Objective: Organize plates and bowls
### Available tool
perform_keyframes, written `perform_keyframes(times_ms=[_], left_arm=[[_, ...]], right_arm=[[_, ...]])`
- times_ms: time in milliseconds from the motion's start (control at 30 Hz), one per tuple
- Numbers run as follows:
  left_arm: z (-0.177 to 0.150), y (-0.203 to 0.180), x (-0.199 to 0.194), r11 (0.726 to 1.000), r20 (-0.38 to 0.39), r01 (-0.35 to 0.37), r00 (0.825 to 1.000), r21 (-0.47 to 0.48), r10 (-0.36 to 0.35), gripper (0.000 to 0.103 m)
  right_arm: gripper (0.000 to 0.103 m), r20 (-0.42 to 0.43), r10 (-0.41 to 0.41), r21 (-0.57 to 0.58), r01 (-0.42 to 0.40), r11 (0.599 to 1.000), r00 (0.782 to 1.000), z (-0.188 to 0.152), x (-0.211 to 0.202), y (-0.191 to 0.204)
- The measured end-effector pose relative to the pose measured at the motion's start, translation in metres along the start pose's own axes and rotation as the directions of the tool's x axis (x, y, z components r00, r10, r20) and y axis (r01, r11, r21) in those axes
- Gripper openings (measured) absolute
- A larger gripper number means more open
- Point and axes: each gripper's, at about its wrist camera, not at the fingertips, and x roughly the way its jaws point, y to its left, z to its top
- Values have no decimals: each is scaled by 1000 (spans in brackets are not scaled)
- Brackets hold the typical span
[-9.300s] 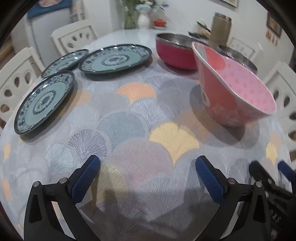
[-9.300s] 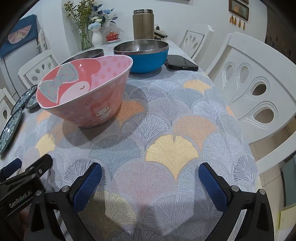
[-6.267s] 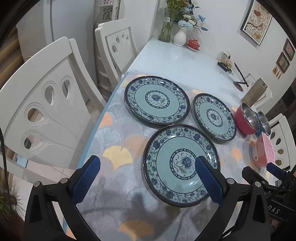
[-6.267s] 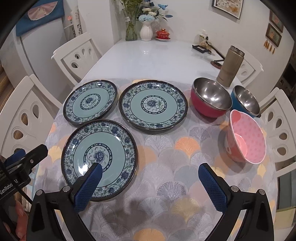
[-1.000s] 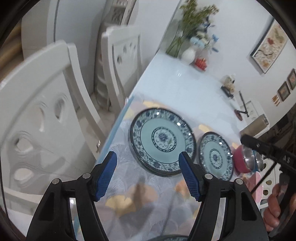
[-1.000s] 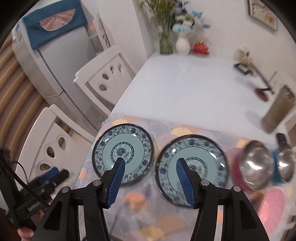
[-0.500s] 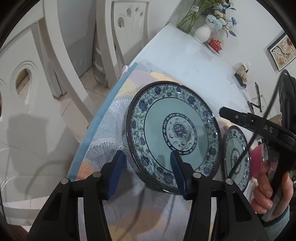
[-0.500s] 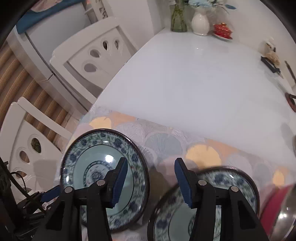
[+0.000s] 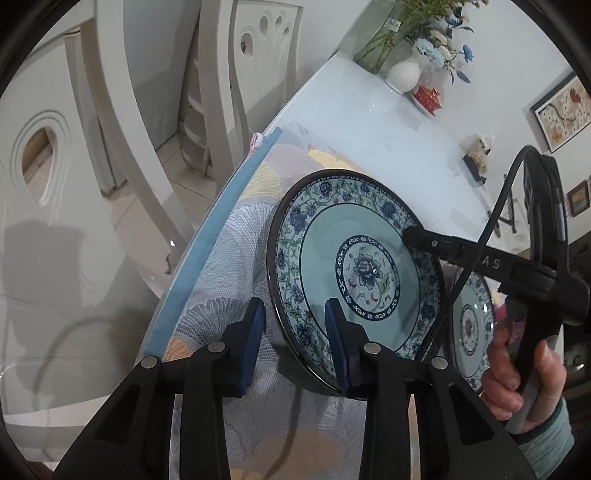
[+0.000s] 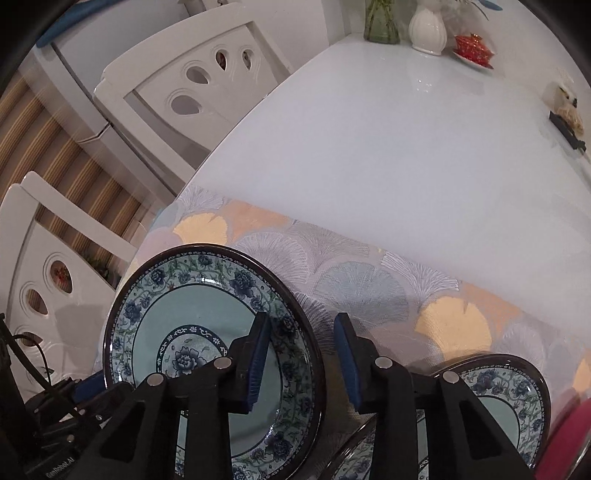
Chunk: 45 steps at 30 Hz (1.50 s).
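1. My left gripper [image 9: 295, 341] sits low over the near-left edge of a blue-green floral plate [image 9: 354, 280]; its 2 blue pads are set narrow w/ a gap, 1 pad outside the rim over the cloth, 1 pad [image 9: 334, 334] over the plate's patterned border. Can't tell if either pad touches the plate
2. My right gripper [image 10: 303, 354] straddles the opposite rim of that same plate [image 10: 207, 332]: left pad [image 10: 258, 354] over the plate's inner face, right pad beyond the rim above the cloth. Fingers narrow but parted, rim between them; contact unclear
3. In the left wrist view the right gripper's black finger [image 9: 436, 243] reaches across the plate's far-right rim, w/ my right hand [image 9: 517, 373] on its handle
4. The plate lies near the left edge of the table, on a fan-patterned cloth [image 10: 362, 280] in grey, yellow & peach
5. A 2nd matching plate [image 10: 506, 391] lies just beside it to the right; a 3rd plate's rim [image 10: 354, 450] peeks out at the bottom, mostly hidden by my gripper
6. A sliver of a red bowl [image 10: 569, 443] shows at the far right edge
7. Beyond the cloth: bare white tabletop [image 10: 406, 140], a white vase [image 10: 428, 26], 2 white chairs [image 10: 192, 85] on the left
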Motion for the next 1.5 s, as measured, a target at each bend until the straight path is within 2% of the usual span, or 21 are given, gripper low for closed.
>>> perform_keyframes(times_ms=[233, 367, 600, 833, 1167, 1367, 1500], left_arm=[[3, -1, 3, 1000, 2, 12, 1000, 9, -12, 31], [4, -3, 2, 1000, -2, 7, 1000, -6, -7, 31], [-8, 1, -23, 999, 2, -2, 1000, -33, 2, 31], [-29, -2, -71, 1000, 41, 11, 999, -27, -10, 31], [-70, -25, -134, 998, 110, 57, 992, 27, -60, 31], [-98, -37, -160, 996, 128, 57, 990, 74, -67, 31], [-114, -40, -165, 993, 115, 53, 991, 101, -65, 31]], right_arm=[[36, -8, -2, -13, 2, 1000, 1000, -2, 3, 9], [35, -14, -41, -38, 40, 998, 999, -8, -2, 18], [36, -25, -52, -39, 51, 998, 998, -33, -24, 35], [35, -11, -37, -3, 37, 999, 999, -62, -62, 54], [36, 72, -60, 106, 52, 993, 996, -119, -147, 71], [36, 93, -65, 160, 49, 986, 994, -156, -182, 71], [36, 71, -76, 174, 62, 983, 995, -188, -194, 74]])
